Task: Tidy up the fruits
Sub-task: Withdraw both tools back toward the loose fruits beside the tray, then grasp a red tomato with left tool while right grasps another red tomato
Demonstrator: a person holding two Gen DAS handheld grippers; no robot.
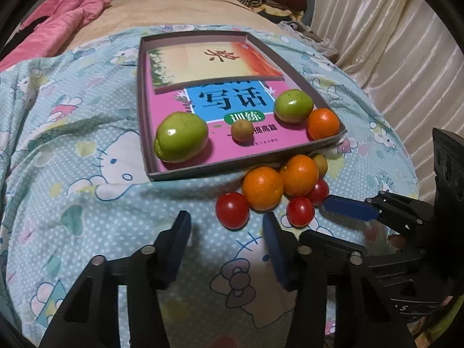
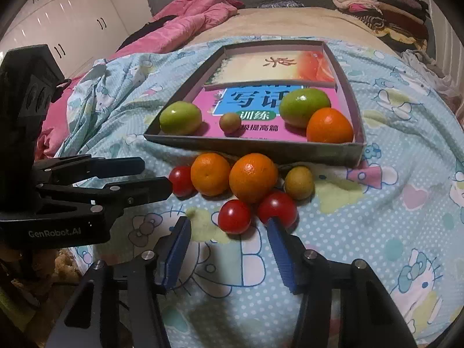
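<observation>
Both grippers' jaws part-open, gripping nothing.

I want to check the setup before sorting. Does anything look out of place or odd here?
Yes. The box meant for fruit already holds two books, so its fruit sits on their covers. Six more fruits lie loose on the sheet outside.

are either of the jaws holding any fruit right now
No, nothing is held. The left gripper and right gripper both have empty jaws, just short of the tomatoes.
</observation>
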